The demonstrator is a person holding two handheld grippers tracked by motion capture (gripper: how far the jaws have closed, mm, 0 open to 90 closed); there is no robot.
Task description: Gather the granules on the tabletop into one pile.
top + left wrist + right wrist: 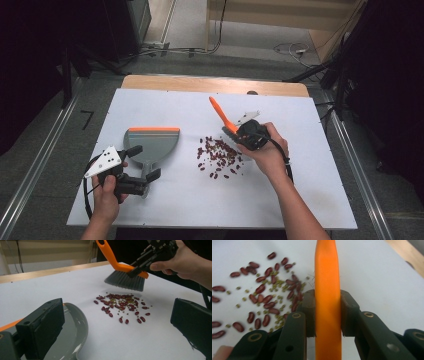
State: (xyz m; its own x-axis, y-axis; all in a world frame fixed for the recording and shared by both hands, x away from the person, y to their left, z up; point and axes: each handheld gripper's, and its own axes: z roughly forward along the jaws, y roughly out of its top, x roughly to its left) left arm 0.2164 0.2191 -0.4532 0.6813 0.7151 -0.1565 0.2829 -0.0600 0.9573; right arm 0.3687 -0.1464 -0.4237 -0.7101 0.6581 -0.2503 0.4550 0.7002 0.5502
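Right hand-held gripper [239,134] of mine is clamped on the orange brush [221,118]; its own view shows both pads against the handle, while the left gripper view shows grey bristles just above the beans [121,305]. Left hand-held gripper [142,162] has jaws apart around the dustpan [151,142] handle, on bare white table [210,200] well inside its edges; grey floor lies beyond.

Probably a lab: white table [165,200], floor rails [37,167], loose cables [292,49].
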